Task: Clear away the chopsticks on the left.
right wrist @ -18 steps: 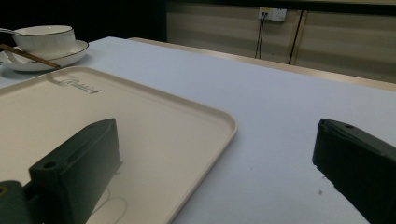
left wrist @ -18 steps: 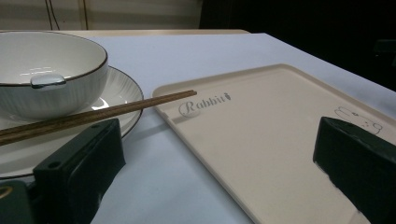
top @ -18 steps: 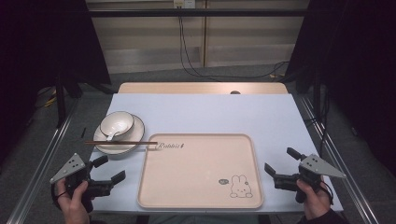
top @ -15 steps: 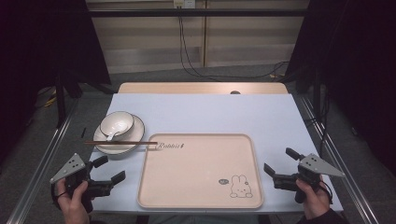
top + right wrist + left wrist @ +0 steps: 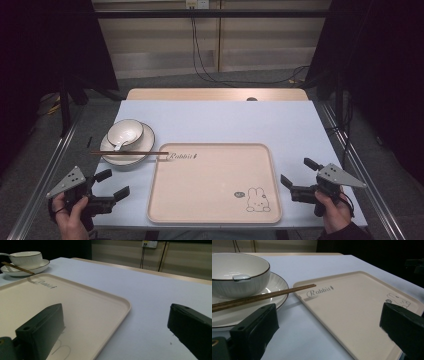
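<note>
Chopsticks (image 5: 262, 297) bridge plate (image 5: 277, 285) and tray (image 5: 352, 315) in the left hand-held gripper (image 5: 113, 184) view, both hand-held grippers' jaws apart.

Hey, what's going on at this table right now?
A person holds a claw in each hand at the table's near edge. The left claw and right claw are both open and empty, either side of a bare tray. Chopsticks lie across a plate holding a bowl, untouched.
</note>
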Demonstrator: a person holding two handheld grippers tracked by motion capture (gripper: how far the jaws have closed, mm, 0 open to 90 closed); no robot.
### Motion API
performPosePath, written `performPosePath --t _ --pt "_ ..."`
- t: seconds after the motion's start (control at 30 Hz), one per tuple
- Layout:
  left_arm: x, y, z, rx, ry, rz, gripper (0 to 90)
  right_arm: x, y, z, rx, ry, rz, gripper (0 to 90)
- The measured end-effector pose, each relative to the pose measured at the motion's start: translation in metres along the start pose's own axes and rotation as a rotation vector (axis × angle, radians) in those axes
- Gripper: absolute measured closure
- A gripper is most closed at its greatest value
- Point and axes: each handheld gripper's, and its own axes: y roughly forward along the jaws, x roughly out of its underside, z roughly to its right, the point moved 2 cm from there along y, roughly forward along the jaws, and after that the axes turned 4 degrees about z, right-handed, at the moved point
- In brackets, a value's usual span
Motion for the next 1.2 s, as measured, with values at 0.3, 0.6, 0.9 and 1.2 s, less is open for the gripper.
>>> performPosePath --t 0.3,0.6,0.9,1.2 --pt "-0.003 -0.006 -0.016 -0.031 0.039 -0.031 2.8 -0.001 0.001 -0.001 0.002 -0.004 0.001 0.7" --pt "-0.017 -0.002 -0.036 0.022 0.037 -0.013 3.7 -0.001 0.0 -0.002 0.002 -0.003 0.004 0.7" --pt "-0.028 0.008 -0.056 0.033 0.101 -0.105 4.6 -0.001 0.0 -0.002 -0.003 -0.005 0.005 0.7" --pt "-0.024 0.025 -0.075 0.078 0.163 -0.229 3.2 -0.001 0.001 -0.003 -0.008 -0.011 0.005 0.8"
